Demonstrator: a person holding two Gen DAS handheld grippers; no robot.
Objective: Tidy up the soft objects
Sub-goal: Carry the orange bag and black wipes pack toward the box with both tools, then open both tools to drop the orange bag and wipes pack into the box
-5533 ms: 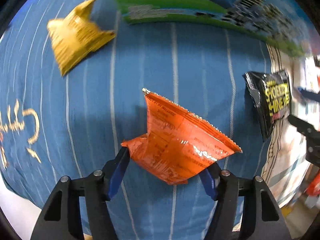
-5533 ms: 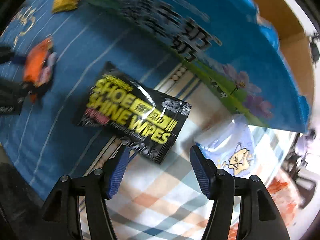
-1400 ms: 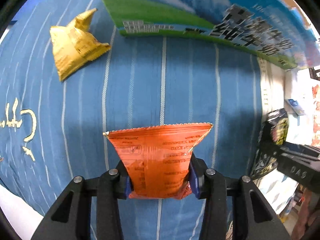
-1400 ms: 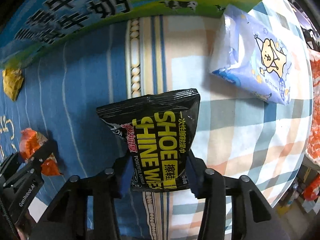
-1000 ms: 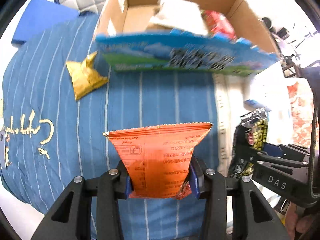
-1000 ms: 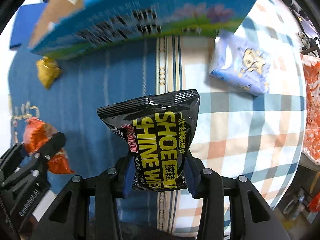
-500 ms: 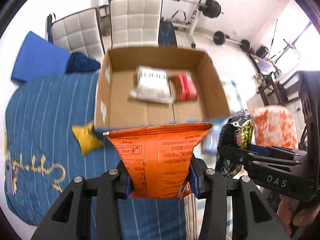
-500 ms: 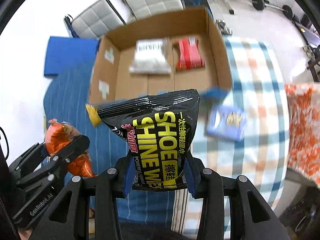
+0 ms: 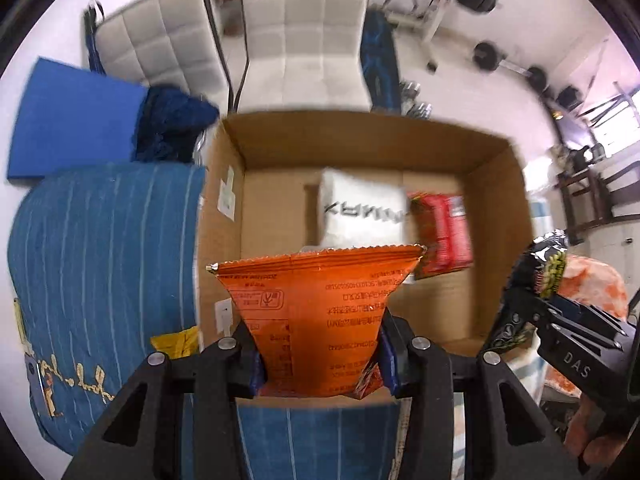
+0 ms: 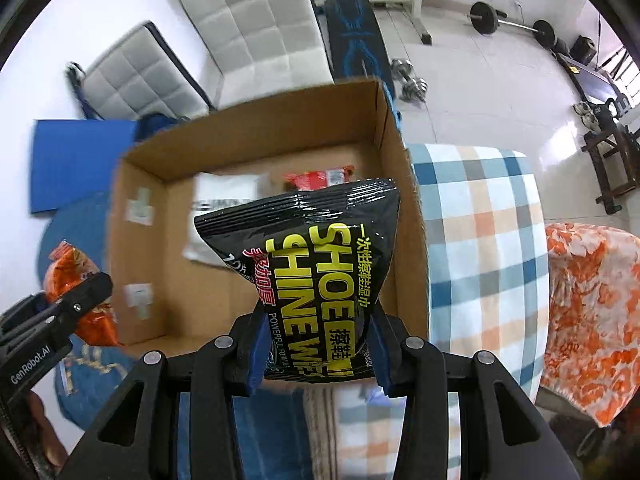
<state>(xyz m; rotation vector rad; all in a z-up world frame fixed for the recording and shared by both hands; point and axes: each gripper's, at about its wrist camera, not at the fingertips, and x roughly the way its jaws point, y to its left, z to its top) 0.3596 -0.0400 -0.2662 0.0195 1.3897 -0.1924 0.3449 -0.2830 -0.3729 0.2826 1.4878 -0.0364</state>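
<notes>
My left gripper (image 9: pixel 320 360) is shut on an orange snack packet (image 9: pixel 316 304) and holds it above the near edge of an open cardboard box (image 9: pixel 360 132). My right gripper (image 10: pixel 318 360) is shut on a black "Shoe Shine Wipes" pack (image 10: pixel 316 272) and holds it over the same box (image 10: pixel 256 132). A white pack (image 9: pixel 360 212) and a red pack (image 9: pixel 440 228) lie on the box floor. The right gripper with the black pack (image 9: pixel 548 268) shows at the right of the left wrist view. The left gripper's orange packet (image 10: pixel 76 280) shows at the left of the right wrist view.
A yellow packet (image 9: pixel 176 340) lies on the blue striped bedding (image 9: pixel 100 248) left of the box. A plaid blanket (image 10: pixel 480 240) lies right of the box, an orange floral cloth (image 10: pixel 592 320) beyond it. White padded chairs (image 9: pixel 304 28), a blue mat (image 9: pixel 76 120) and weights stand behind.
Both grippers closed on their packs, lifted them off the bedding and rose over the box. In the last half second they moved closer above the box opening.
</notes>
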